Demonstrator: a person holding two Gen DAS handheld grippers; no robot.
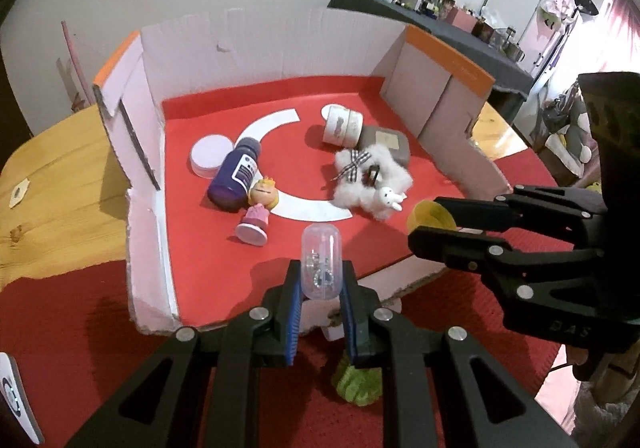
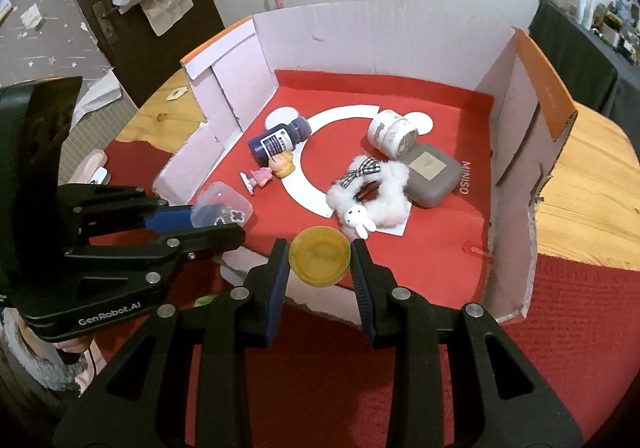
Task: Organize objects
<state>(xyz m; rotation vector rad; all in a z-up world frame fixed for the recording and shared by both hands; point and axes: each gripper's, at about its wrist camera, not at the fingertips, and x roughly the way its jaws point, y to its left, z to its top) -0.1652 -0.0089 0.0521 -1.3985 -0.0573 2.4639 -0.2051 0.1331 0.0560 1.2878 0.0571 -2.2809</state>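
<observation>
A clear plastic capsule with small metallic pieces inside (image 1: 321, 262) is clamped between the blue pads of the left gripper (image 1: 320, 288), held over the near edge of the open cardboard box with a red floor (image 1: 224, 40). A round yellow translucent lid-like cup (image 2: 319, 261) is gripped on its rim by the right gripper (image 2: 320, 268), also above the box's torn near edge. The two grippers are seen side by side, each visible in the other's view.

Inside the box, a dark purple bottle with a white label (image 1: 236, 178) is lying on its side, touching a small figurine with yellow hair and a pink dress (image 1: 258, 214). A white fluffy hair clip with a checked bow and a small white rabbit (image 1: 370, 184) is lying against a grey rounded case (image 2: 432, 174). A white cylindrical jar (image 1: 341, 126) is tipped on its side just beside the case. The box rests on a red cloth (image 2: 580, 348) over a wooden table (image 1: 52, 176).
</observation>
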